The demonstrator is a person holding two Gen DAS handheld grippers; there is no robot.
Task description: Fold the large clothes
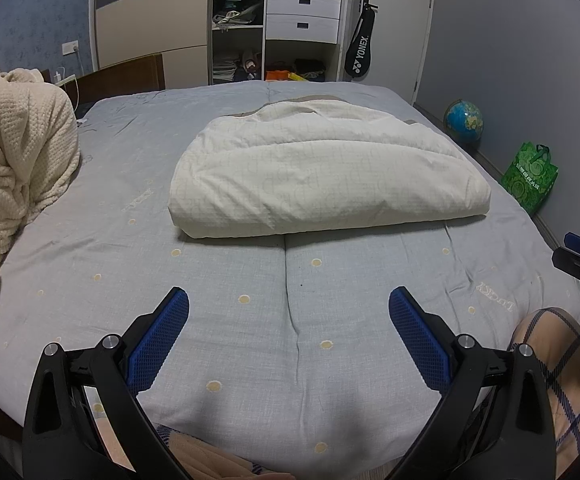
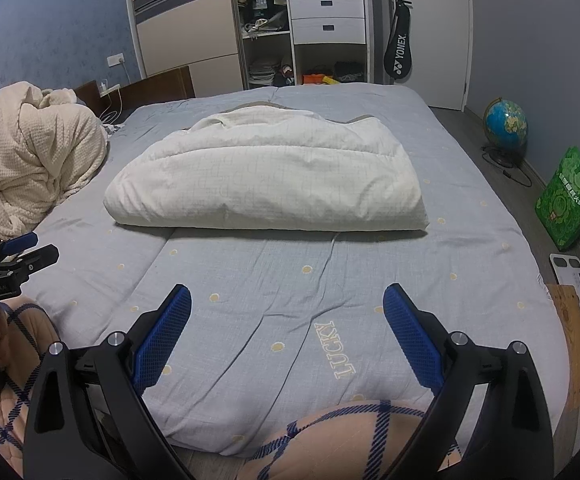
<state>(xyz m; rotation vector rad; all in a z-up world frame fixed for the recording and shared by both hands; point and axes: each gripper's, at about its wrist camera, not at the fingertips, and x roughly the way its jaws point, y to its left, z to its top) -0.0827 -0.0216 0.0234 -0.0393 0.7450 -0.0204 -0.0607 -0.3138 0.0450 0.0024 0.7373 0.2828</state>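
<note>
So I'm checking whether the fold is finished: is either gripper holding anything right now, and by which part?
Nothing is held. The left gripper and right gripper are both open over the grey bedsheet, short of the folded white quilt.

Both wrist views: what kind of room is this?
A home bedroom, almost certainly. A large bed with a grey dotted sheet fills the view, with a folded white quilt on it, and an open wardrobe with hanging clothes and drawers stands behind.
</note>
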